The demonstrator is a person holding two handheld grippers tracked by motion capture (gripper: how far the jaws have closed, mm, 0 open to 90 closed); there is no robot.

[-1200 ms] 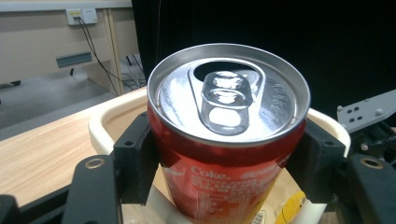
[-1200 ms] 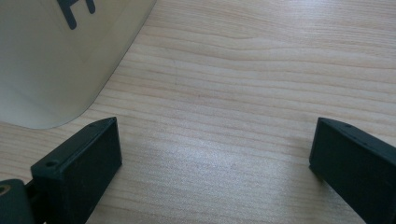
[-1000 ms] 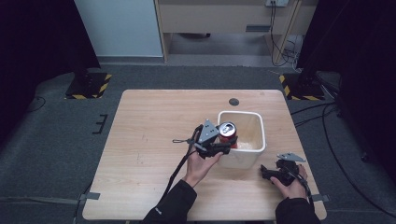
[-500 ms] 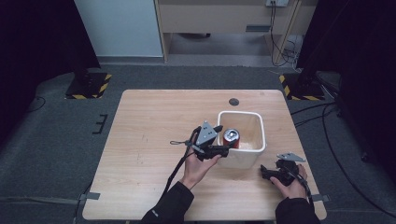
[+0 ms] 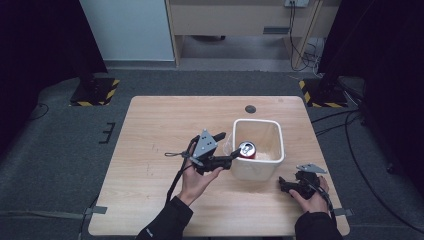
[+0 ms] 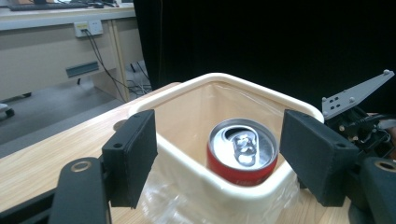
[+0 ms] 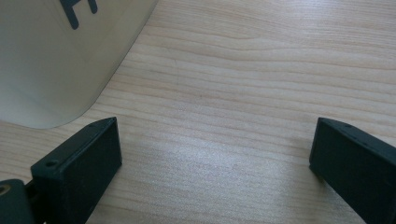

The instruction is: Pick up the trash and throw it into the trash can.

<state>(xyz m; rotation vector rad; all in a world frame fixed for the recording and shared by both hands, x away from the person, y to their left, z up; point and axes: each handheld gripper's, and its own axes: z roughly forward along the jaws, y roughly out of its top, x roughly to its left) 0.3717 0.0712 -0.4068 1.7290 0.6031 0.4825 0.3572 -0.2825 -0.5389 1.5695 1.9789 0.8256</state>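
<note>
The red can (image 6: pixel 242 154) is seen standing inside the white bin (image 5: pixel 275 131), apparently already deposited, with the left gripper (image 6: pixel 219 163) fingers spread apart and the right gripper (image 5: pixel 295 186) fingers likewise apart on the surface (image 5: pixel 150 140).

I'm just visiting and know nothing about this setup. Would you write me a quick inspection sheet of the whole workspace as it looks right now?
Surface: wooden table, bare apart from a small dark disc.
Job's things: red can upright inside white bin.
Clutter: nothing seen.
Grippers: left tool open beside the bin; right tool open over bare wood.
Cables: black cord trails from the left tool.
Surroundings: grey floor, striped stand bases, dark curtains.
</note>
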